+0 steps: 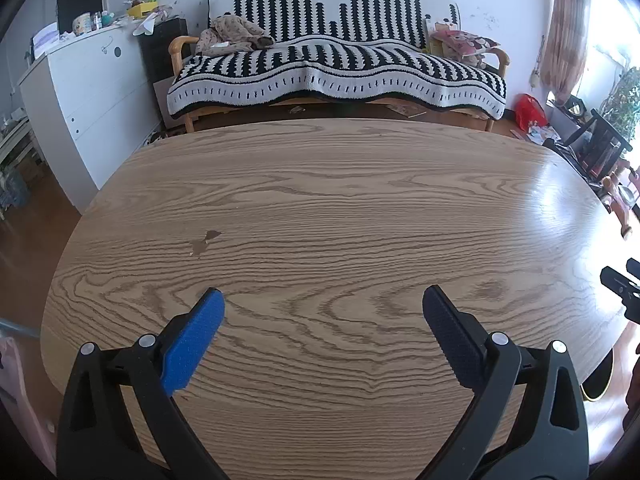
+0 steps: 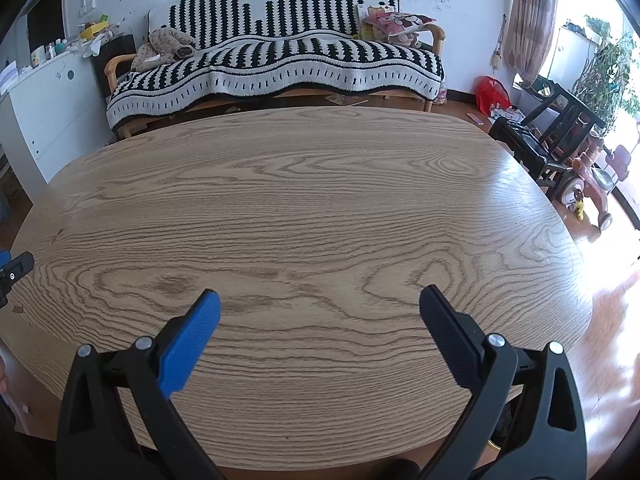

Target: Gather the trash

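Observation:
A wooden oval table (image 1: 320, 200) fills the left wrist view, and I see no trash on its top, only a small dark stain (image 1: 206, 240). My left gripper (image 1: 324, 298) hovers open over the near part of the table, nothing between its blue and black fingers. The right wrist view shows the same table (image 2: 320, 200). Over it my right gripper (image 2: 320, 300) is open too and holds nothing. Each gripper's tip shows at the edge of the other's view: the right one (image 1: 624, 284), the left one (image 2: 12, 272).
Behind the table stands a sofa (image 1: 336, 60) under a black-and-white blanket. A white cabinet (image 1: 80, 92) is at the left. A red bag (image 2: 492, 94), a black chair (image 2: 556, 136) and a toy tricycle (image 2: 588, 184) sit on the floor at the right.

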Tool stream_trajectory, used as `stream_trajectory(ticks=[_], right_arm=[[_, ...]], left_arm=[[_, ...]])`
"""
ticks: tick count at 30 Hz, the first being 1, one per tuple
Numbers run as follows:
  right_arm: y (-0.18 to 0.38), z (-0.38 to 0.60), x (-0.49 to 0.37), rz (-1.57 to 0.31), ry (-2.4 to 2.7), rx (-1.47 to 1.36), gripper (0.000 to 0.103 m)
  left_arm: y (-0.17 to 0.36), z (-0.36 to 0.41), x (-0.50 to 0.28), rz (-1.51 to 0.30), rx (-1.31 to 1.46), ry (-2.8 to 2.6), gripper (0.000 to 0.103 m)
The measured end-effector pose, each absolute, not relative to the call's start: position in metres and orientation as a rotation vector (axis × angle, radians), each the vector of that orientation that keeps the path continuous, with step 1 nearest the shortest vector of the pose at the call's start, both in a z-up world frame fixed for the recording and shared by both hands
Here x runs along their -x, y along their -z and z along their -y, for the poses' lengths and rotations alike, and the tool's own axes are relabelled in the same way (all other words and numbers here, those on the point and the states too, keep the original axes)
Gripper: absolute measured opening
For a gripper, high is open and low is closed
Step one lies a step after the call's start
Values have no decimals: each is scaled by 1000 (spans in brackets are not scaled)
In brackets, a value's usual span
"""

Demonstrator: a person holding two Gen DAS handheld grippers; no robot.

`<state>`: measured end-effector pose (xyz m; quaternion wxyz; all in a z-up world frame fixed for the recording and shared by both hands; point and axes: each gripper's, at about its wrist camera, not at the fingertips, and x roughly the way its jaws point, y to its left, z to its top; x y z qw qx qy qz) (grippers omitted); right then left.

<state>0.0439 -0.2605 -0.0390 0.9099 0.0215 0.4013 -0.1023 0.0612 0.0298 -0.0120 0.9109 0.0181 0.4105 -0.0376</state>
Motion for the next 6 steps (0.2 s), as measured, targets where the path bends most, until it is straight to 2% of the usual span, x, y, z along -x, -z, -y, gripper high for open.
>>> stream_trajectory(ticks=[6], right_arm=[[39,260,-44,-827,212,-45,96]], left_arm=[[14,-31,-62,-864,-27,73,96]])
